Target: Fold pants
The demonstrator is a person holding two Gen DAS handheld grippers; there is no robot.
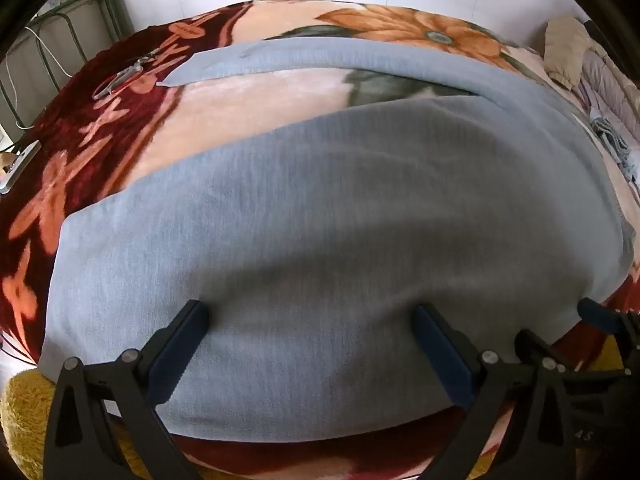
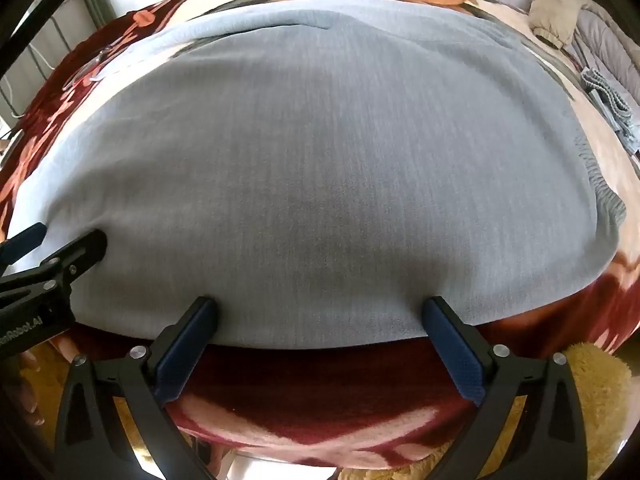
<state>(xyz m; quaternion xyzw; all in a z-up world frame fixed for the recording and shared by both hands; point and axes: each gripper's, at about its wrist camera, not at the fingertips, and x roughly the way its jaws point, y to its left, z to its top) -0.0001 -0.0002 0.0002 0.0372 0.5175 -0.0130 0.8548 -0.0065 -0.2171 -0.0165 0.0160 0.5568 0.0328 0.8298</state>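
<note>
Grey-blue knit pants (image 1: 320, 208) lie spread on a floral blanket (image 1: 100, 152), legs running to the left and the ribbed waistband at the right (image 2: 600, 184). My left gripper (image 1: 308, 316) is open, its fingers resting on the near leg close to its front edge. My right gripper (image 2: 320, 308) is open, fingertips (image 2: 208, 308) on the cloth at the front edge. The right gripper also shows in the left wrist view (image 1: 592, 312), and the left gripper in the right wrist view (image 2: 68, 236). The far leg (image 1: 320, 56) lies apart from the near leg.
The red, pink and orange blanket (image 2: 320, 408) covers a bed. A metal bed frame (image 1: 80, 20) and white cable stand at the far left. Beige and grey clothes (image 1: 580, 52) are piled at the far right. Yellow fluffy fabric (image 2: 592, 368) hangs below the front edge.
</note>
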